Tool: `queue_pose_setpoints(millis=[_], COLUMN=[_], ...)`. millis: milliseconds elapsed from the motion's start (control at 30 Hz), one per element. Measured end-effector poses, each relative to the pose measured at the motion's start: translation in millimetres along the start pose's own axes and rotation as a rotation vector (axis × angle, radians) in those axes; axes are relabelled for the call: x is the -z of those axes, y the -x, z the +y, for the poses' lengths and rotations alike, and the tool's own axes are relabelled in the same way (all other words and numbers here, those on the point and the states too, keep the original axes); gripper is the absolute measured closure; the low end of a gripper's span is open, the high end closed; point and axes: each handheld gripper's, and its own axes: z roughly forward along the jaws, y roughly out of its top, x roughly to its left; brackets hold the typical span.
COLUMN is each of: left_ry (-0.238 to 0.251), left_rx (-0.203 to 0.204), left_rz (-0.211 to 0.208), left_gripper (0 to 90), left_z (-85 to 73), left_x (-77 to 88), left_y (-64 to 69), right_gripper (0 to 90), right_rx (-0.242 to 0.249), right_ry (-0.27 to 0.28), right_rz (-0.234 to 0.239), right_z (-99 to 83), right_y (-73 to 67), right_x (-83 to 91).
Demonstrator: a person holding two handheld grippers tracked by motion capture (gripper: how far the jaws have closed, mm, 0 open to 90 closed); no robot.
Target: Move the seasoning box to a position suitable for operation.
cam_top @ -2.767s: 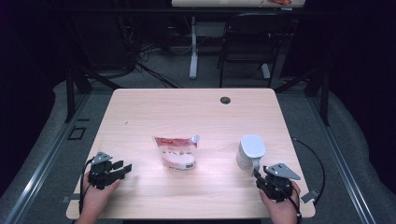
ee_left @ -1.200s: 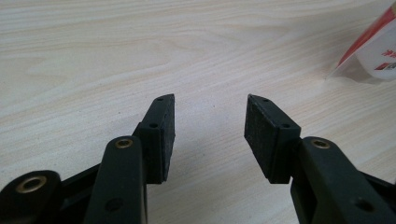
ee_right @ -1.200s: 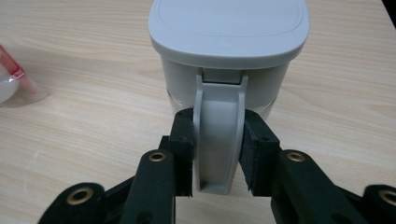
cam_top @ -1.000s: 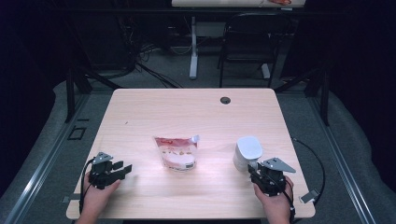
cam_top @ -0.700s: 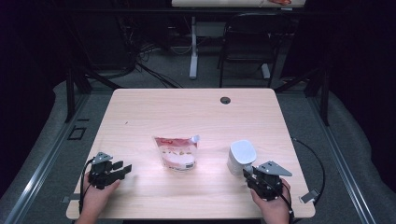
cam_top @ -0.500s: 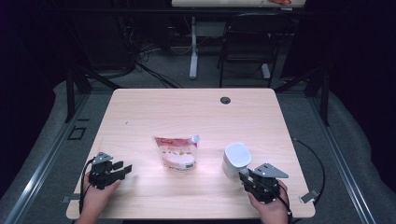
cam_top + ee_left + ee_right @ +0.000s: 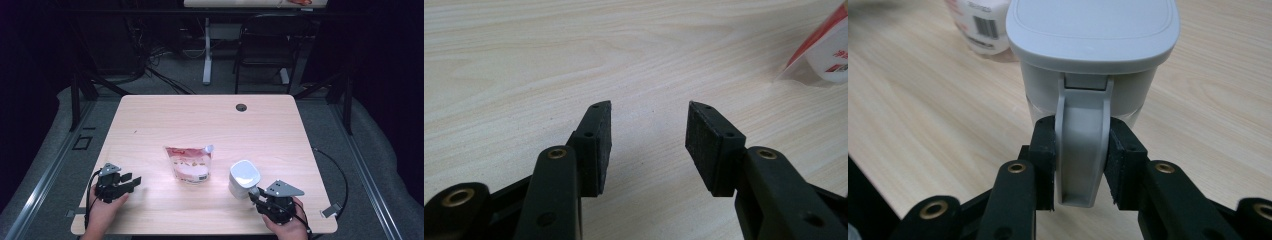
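Jug (image 7: 243, 178), pale grey, lidded, with a side handle (image 7: 1082, 150): stands upright on the bench (image 7: 210, 120), near its front edge and right of centre. Compared with the earlier pictures it has shifted leftward across the bench, closer to the pouch, and the right hand-held gripper has travelled with it.

Right hand-held gripper (image 7: 1080, 165): nearest item on the right, held in the person's right hand at the front edge of the bench. Its two black jaws are clamped on the jug's handle from either side, pads pressed flat against the grey strap; the jug body rises directly beyond the jaws, lid uppermost.

Left hand-held gripper (image 7: 648, 142): at the front left of the bench, in the person's left hand, in the same place as before. Jaws stand apart with nothing between them, bare wood showing through the gap; they point across the bench toward the pouch.

Pouch (image 7: 188, 162): red and white, with a spout at one corner, lying flat near the middle of the bench. It sits just left of the jug, apart from it, and well apart from the left hand-held gripper.

Round cable hole (image 7: 241, 107): dark, set in the bench toward its far edge.

Chair (image 7: 265, 50): dark, on the floor beyond the bench.
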Motion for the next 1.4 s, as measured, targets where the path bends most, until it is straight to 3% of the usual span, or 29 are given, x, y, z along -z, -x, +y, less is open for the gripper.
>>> queue_pose_setpoints(millis=[267, 767, 867, 1100, 1300, 1400], left_ry=[0.0, 0.0, 0.003, -0.008, -0.003, -0.009], left_rx=[-0.004, -0.001, 0.0, -0.005, -0.005, -0.005], left_rz=[-0.002, 0.0, -0.001, -0.001, 0.0, -0.001], left_gripper=[53.4, 53.3, 53.3, 53.3, 53.3, 53.3], left_z=[0.0, 0.0, 0.0, 0.4, 0.4, 0.5], left_x=[0.3, 0.2, 0.4, -0.3, -1.3, -1.0], left_y=[-0.2, 0.0, 0.1, 0.3, 1.1, 0.6], right_gripper=[68.4, 65.8, 66.2, 69.3, 68.4, 69.4], right_rx=[0.02, -0.044, -0.051, -0.11, -0.105, -0.088], right_ry=[0.006, 0.029, 0.026, 0.022, 0.007, -0.002], right_rz=[0.005, -0.107, -0.154, -0.199, -0.204, -0.232], right_z=[-2.6, -9.6, -9.8, -10.3, -7.0, -4.4], right_y=[-3.0, 13.0, 14.9, 27.9, 33.8, 33.4], right_x=[1.5, 10.2, 10.9, 11.3, -1.6, -6.5])
